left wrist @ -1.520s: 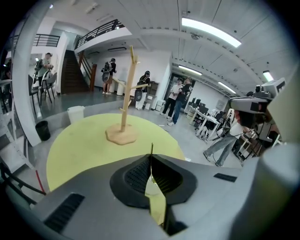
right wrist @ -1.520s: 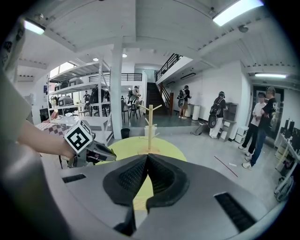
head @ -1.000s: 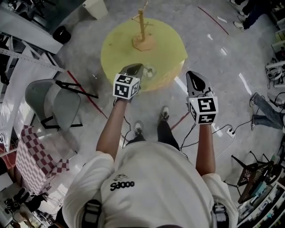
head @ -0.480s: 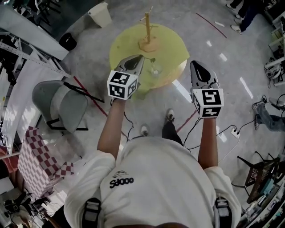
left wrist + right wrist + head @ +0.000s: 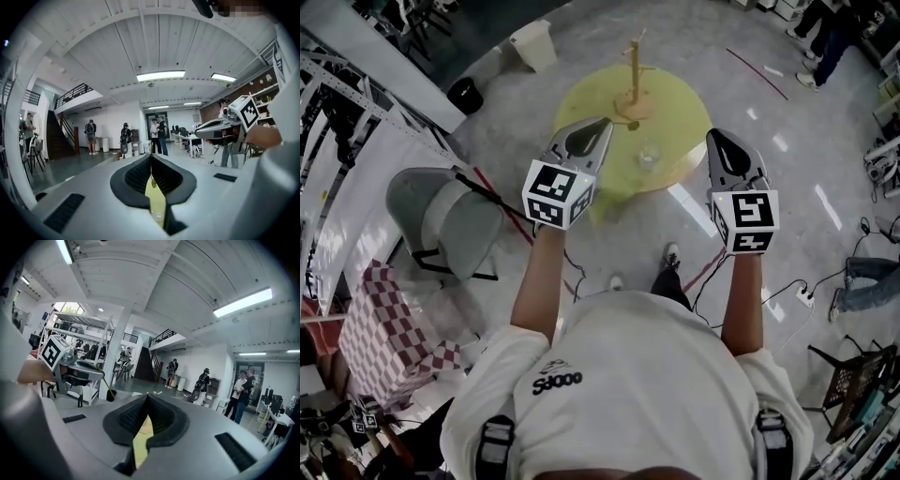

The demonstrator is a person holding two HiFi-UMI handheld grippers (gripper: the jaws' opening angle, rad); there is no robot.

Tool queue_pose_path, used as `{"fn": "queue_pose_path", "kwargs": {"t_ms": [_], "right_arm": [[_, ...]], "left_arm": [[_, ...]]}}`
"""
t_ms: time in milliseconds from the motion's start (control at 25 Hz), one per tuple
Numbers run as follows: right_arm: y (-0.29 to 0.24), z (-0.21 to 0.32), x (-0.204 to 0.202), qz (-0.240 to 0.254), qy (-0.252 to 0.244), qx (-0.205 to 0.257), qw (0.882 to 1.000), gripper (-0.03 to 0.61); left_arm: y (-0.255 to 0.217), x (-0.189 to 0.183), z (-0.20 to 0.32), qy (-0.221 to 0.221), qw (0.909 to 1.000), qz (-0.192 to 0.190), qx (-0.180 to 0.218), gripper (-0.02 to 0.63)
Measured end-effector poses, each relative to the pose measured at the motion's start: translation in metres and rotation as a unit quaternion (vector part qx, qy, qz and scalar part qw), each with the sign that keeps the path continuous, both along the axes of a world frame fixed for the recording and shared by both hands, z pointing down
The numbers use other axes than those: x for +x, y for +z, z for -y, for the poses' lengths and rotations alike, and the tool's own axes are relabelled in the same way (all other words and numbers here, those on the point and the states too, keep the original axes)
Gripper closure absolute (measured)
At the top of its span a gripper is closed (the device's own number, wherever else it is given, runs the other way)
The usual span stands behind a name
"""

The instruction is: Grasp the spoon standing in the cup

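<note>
A clear cup (image 5: 649, 155) stands near the front edge of the round yellow table (image 5: 675, 103). The spoon in it is too small to make out. A wooden stand (image 5: 635, 89) rises at the table's middle. My left gripper (image 5: 602, 125) hovers over the table's left edge, shut and empty, to the left of the cup. My right gripper (image 5: 718, 137) is shut and empty, off the table's right edge. In the left gripper view the cup (image 5: 158, 215) shows through the slit below the closed tips (image 5: 151, 157). The right gripper view shows only yellow table below its closed tips (image 5: 147, 397).
A grey folding chair (image 5: 445, 220) stands left of the table, with a white bin (image 5: 532, 44) and a black bin (image 5: 466, 94) behind it. A checkered cloth (image 5: 380, 323) lies at the lower left. Cables and a power strip (image 5: 806, 295) lie on the floor at right. People stand far off.
The person has stepped toward the table, and both grippers have come forward with it; the left one now reaches over the table's edge. Both jaws stay shut.
</note>
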State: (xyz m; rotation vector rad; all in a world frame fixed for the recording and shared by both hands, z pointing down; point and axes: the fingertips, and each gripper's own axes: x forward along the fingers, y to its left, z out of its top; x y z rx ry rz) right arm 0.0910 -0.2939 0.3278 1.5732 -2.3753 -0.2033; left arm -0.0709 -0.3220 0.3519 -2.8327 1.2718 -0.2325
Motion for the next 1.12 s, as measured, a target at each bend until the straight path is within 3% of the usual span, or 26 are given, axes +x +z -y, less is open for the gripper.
{"fn": "queue_pose_path", "kwargs": {"t_ms": [560, 1120], "right_arm": [[-0.009, -0.026, -0.025, -0.015, -0.012, 0.006, 1.000, 0.555], [-0.004, -0.018, -0.023, -0.020, -0.011, 0.000, 1.000, 0.556]], "left_arm": [[-0.019, -0.017, -0.034, 0.006, 0.9992, 0.013, 0.036, 0.581], [-0.013, -0.008, -0.026, 0.019, 0.9992, 0.016, 0.030, 0.581]]}}
